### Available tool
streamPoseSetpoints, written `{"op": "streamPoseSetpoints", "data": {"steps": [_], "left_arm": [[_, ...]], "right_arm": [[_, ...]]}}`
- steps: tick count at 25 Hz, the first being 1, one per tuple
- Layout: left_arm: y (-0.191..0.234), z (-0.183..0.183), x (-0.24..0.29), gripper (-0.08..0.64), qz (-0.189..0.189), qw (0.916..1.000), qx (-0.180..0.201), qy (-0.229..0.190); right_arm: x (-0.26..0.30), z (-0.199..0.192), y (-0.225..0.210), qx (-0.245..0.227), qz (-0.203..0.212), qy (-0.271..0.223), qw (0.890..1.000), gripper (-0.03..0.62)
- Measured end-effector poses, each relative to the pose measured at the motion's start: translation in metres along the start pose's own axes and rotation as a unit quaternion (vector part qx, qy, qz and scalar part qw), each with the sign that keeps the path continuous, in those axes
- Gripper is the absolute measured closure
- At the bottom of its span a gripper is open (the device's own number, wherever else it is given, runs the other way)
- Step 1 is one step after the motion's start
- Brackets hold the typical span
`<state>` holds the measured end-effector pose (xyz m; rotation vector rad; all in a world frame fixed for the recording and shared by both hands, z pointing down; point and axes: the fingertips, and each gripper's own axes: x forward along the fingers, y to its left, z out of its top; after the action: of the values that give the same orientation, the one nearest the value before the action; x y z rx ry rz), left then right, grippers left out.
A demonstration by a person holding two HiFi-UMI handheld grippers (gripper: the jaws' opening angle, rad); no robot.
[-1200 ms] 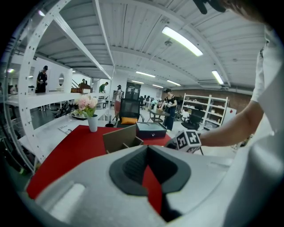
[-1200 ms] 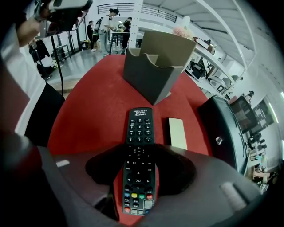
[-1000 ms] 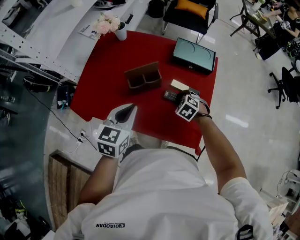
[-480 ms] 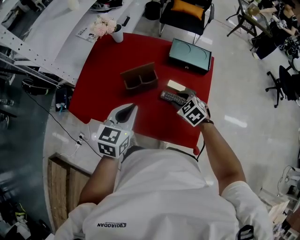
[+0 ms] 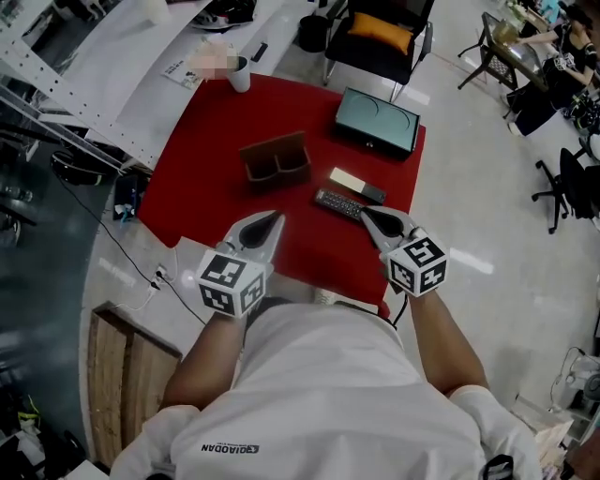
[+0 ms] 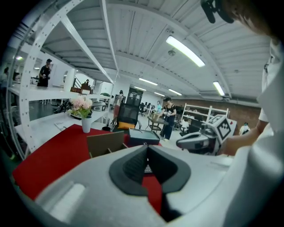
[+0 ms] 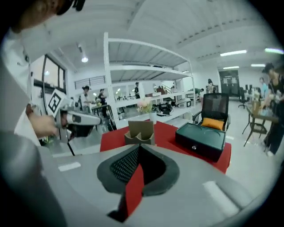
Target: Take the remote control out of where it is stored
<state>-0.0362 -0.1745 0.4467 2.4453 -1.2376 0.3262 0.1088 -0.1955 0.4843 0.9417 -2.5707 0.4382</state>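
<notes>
The dark remote control (image 5: 338,203) lies flat on the red table (image 5: 206,178), right of the brown two-slot holder (image 5: 275,157) and just in front of a cream box (image 5: 347,180). My right gripper (image 5: 366,214) hangs a little nearer to me than the remote and apart from it. Its jaws have just closed with nothing between them, and in the right gripper view the right gripper (image 7: 138,147) shows its tips meeting. My left gripper (image 5: 275,217) is shut and empty over the table's near edge, its tips touching in the left gripper view (image 6: 147,147).
A teal case (image 5: 377,119) sits at the table's far right corner. A white cup (image 5: 241,73) with flowers stands at the far left corner. A black chair with an orange cushion (image 5: 380,23) is behind the table, and white shelving (image 5: 103,66) runs along the left.
The right gripper let go of the remote, which stays on the table, then drew back toward me, rose and closed its jaws. The left gripper shifted slightly forward.
</notes>
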Motion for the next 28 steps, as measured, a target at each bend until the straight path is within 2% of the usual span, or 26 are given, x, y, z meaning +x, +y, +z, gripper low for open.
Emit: {"op": "streamPoseSetpoints", "data": {"steps": [1,5,13,19,25,28], "left_arm": [[-0.003,0.000,-0.001,0.557,0.007,1.0000,0.002,-0.002],[-0.019,-0.006,-0.009,0.557,0.029,0.9995,0.011,-0.010],[-0.034,-0.019,-0.038,0.557,0.063,0.9979,0.011,-0.008],[-0.049,-0.016,-0.059,0.557,0.057,0.9981,0.006,-0.021],[-0.063,-0.031,-0.091,0.557,0.049,0.9986,0.004,-0.018],[-0.071,-0.040,-0.114,0.557,0.045,0.9988,0.000,-0.018]], "right_arm": [[-0.004,0.002,0.001,0.006,0.004,-0.014,1.000,0.586],[-0.013,0.000,0.009,-0.026,0.008,-0.028,0.999,0.586],[-0.015,0.007,0.053,-0.033,0.075,-0.041,0.996,0.586],[-0.021,0.022,0.080,0.002,0.097,-0.088,0.991,0.586],[-0.030,0.018,0.116,-0.002,0.092,-0.090,0.992,0.586],[-0.038,0.009,0.138,0.018,0.091,-0.088,0.992,0.586]]}}
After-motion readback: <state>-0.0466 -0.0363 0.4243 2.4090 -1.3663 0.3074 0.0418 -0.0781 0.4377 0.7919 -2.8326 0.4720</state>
